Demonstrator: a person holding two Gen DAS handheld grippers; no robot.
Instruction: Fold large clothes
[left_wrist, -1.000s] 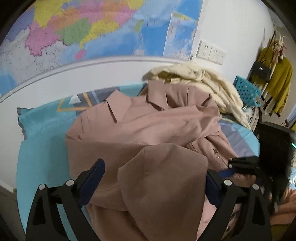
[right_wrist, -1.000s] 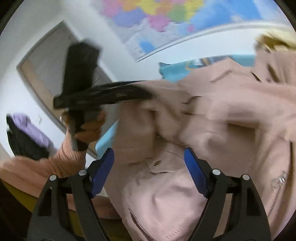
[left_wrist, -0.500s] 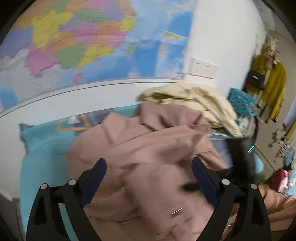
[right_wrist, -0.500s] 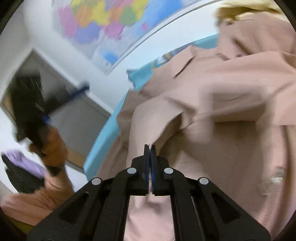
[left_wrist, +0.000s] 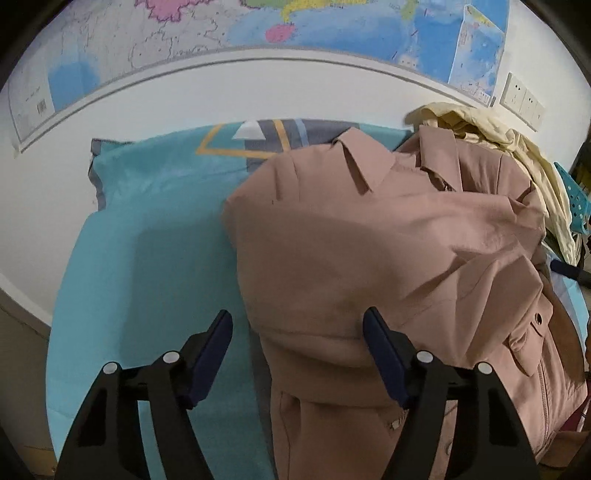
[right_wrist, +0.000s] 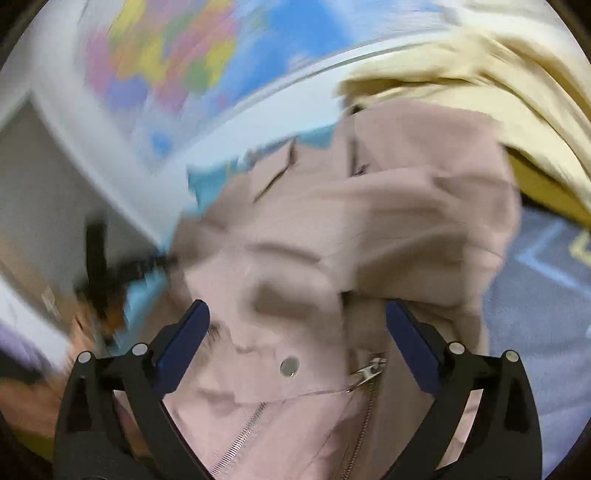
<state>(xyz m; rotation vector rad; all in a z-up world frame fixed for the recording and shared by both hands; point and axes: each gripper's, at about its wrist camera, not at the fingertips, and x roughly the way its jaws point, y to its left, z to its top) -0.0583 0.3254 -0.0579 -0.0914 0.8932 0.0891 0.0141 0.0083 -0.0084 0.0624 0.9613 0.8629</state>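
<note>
Currently the turquoise bed sheet (left_wrist: 155, 258) carries the work; its left portion lies bare up to the wall side, where a patterned pillow (left_wrist: 258, 142) rests under a wall map (left_wrist: 332, 29).

Left gripper (left_wrist: 297, 338): jaws closing, pads not yet pressing. The left edge of the pink jacket (left_wrist: 369, 251) sits between them, with the left pad over bare sheet and the right pad over cloth. Nothing is gripped.

The jacket occupies the middle and right of the bed, bunched and partly doubled over itself, collar (left_wrist: 364, 162) toward the pillow end. A cream garment (left_wrist: 498, 129) is heaped at the far right corner, touching the jacket's shoulder.

Right gripper (right_wrist: 297, 341): jaws opening wide, released. Below it lie the jacket front, a snap button (right_wrist: 289, 366) and the zipper pull (right_wrist: 369, 371). This view is smeared by motion, so fine contact cannot be confirmed.

Risks, by judgement:
- The closing left jaws may catch the sheet together with the hem, dragging bedding into the fold.
- Only one layer may be pinched, leaving the doubled panel to slide and skew.
- The right gripper, released, gives no counter-hold; a pull could shift the whole jacket into the cream pile.
- The zipper may snag a pad.
</note>
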